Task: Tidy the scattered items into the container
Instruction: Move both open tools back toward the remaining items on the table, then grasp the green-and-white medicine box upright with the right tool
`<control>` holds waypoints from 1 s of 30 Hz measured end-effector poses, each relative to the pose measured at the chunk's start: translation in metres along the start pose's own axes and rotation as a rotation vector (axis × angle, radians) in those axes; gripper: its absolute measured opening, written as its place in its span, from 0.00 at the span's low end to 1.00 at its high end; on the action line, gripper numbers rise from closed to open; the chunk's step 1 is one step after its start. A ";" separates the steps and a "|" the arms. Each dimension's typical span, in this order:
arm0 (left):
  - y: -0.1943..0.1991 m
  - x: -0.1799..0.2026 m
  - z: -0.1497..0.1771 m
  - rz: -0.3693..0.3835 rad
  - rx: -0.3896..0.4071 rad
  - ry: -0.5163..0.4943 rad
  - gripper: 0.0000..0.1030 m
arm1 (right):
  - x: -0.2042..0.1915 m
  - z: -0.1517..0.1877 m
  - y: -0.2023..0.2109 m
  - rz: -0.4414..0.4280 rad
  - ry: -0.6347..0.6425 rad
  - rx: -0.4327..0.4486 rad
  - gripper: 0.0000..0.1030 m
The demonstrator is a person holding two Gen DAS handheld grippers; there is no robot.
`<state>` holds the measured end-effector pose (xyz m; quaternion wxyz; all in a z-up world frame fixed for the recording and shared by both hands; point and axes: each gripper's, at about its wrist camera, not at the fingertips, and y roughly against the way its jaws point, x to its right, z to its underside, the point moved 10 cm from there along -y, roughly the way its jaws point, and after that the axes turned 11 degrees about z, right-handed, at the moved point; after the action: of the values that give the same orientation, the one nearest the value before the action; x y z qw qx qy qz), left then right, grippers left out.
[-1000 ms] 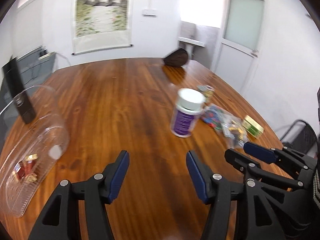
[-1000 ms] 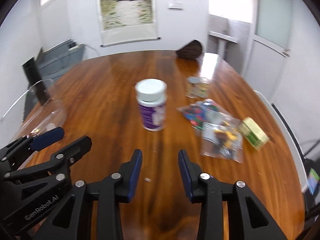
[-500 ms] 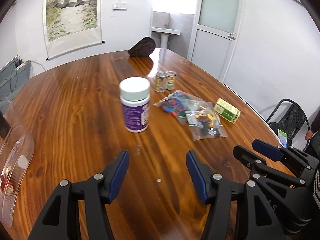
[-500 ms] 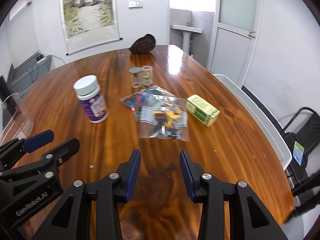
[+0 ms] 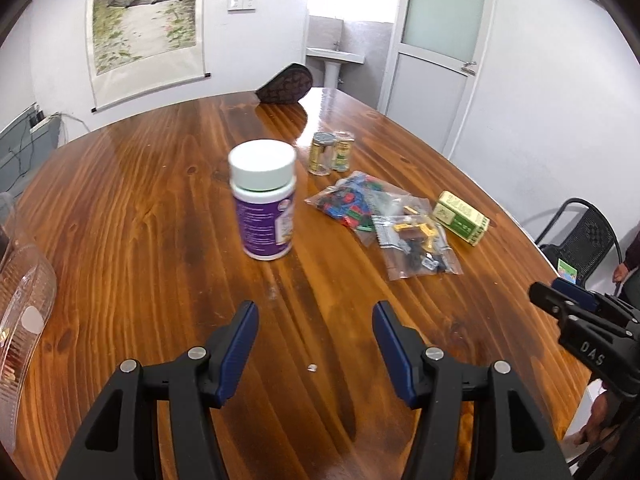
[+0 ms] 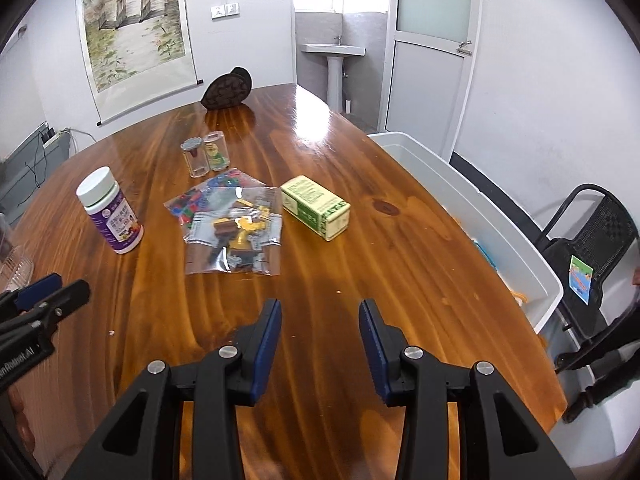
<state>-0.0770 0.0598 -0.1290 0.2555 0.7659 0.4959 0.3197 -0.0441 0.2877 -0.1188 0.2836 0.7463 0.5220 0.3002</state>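
Observation:
On the wooden table (image 5: 140,208) stand a white-capped purple bottle (image 5: 264,204), two small clear jars (image 5: 330,153), two clear bags of coloured pieces (image 5: 416,246) and a green box (image 5: 462,218). They also show in the right wrist view: the bottle (image 6: 110,210), jars (image 6: 206,154), bags (image 6: 234,236), box (image 6: 316,206). A white bin (image 6: 472,216) sits off the table's right edge. My left gripper (image 5: 314,322) is open and empty, short of the bottle. My right gripper (image 6: 320,320) is open and empty, short of the bags and box.
A clear plastic container (image 5: 22,320) lies at the table's left edge. A dark brown pouch (image 6: 227,88) rests at the far end. A black chair (image 6: 588,252) stands beyond the bin. A small white crumb (image 5: 312,368) lies between the left fingers.
Both grippers have swung to the right. The clear container slid off toward the left edge, the scattered items came to centre, and the white bin came into the right wrist view.

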 end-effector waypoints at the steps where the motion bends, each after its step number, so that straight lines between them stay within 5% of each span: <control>1: 0.002 -0.005 0.000 -0.006 0.005 0.011 0.59 | -0.002 -0.002 -0.001 -0.007 0.005 0.000 0.40; 9: 0.018 -0.053 0.006 -0.083 0.026 0.111 0.59 | -0.022 -0.017 -0.012 -0.064 0.045 0.003 0.40; 14: 0.021 -0.063 0.005 -0.069 0.038 0.137 0.59 | -0.024 -0.034 -0.022 -0.082 0.068 0.020 0.43; 19: 0.016 -0.052 0.002 -0.037 0.039 0.120 0.59 | -0.010 -0.053 -0.041 -0.070 0.085 0.023 0.50; 30: 0.001 -0.023 0.006 0.042 0.010 0.076 0.59 | -0.032 -0.072 -0.103 -0.087 0.338 -0.009 0.57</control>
<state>-0.0787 0.0380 -0.1375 0.2259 0.7648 0.4905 0.3515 -0.1696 0.2952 -0.1518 0.2078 0.6606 0.5925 0.4115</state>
